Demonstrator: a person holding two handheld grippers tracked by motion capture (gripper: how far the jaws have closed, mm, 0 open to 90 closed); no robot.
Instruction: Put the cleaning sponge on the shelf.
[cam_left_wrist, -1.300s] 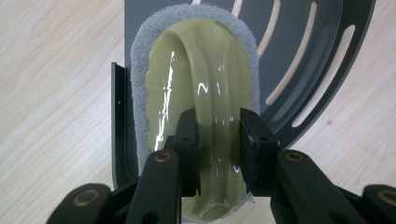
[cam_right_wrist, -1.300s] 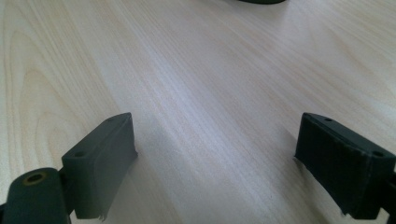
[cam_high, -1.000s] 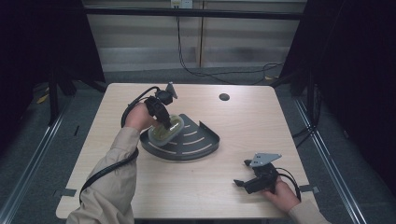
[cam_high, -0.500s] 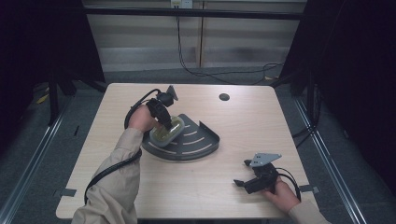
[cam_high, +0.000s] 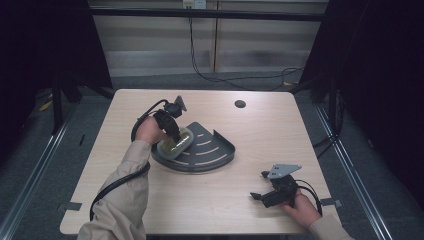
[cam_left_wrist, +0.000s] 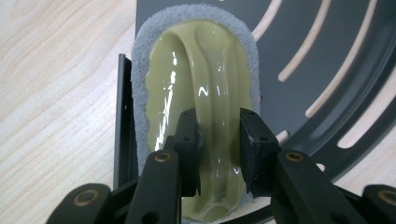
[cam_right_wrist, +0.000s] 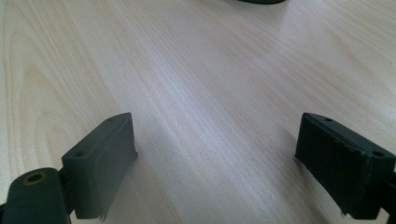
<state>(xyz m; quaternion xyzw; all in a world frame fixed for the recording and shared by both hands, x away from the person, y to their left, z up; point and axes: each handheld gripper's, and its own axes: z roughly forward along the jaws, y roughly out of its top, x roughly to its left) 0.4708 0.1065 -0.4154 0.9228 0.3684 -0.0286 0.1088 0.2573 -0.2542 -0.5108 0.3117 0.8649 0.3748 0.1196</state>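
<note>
Your left gripper (cam_high: 172, 131) sits left of centre in the high view, over the left end of the dark slotted tray (cam_high: 215, 155). Its fingers (cam_left_wrist: 189, 135) are closed on the raised ridge of the pale green scrubber (cam_left_wrist: 205, 93), whose grey pad lies against the tray's straight upright edge. Your right gripper (cam_high: 257, 196) rests at the lower right of the worktop (cam_high: 280, 130), well apart from the tray, fingers (cam_right_wrist: 100, 163) spread wide with nothing between them. Bare wood lies open between the tray and your right hand (cam_high: 302, 210), and the small dark hole (cam_high: 240, 104) sits near the far edge.
</note>
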